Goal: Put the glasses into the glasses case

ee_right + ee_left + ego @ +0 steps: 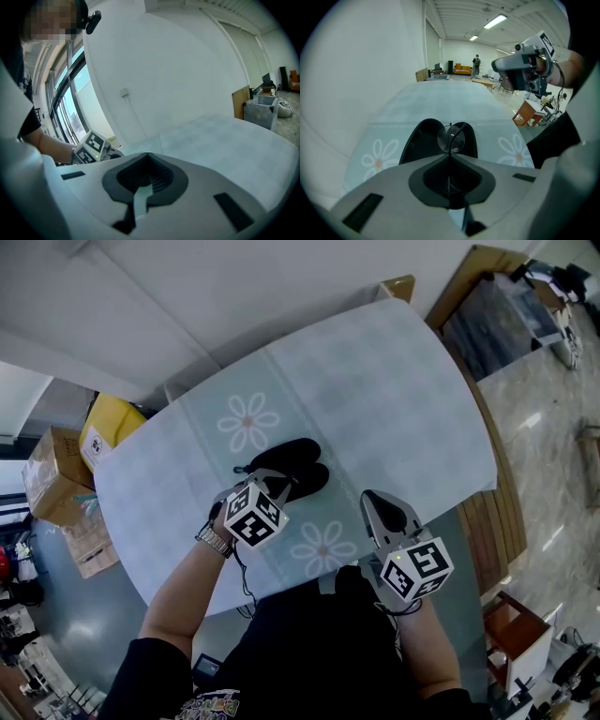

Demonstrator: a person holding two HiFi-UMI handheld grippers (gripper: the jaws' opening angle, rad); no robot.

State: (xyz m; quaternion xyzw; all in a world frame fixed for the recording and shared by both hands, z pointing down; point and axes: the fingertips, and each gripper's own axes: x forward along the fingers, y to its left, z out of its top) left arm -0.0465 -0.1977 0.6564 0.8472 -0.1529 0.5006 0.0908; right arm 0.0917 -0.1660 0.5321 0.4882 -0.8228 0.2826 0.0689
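Tablecloth [394,381] with daisies under open glasses case [292,463], cardboard boxes [54,476], white wall [141,296]

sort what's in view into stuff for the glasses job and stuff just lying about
For the job:
glasses, gripped in the left tongs
open black glasses case

Just lying about:
cardboard boxes
yellow package

Bright, even light; heavy fisheye all round.
Ceiling strip lights [497,21] and tall windows [65,103] flood the room. The polished floor [532,418] throws glare streaks, and the table [394,381] carries only soft shadows. The glasses [450,138] catch a small glint on one lens. Both gripper views bend and blacken at the corners, with the near foreground soft.
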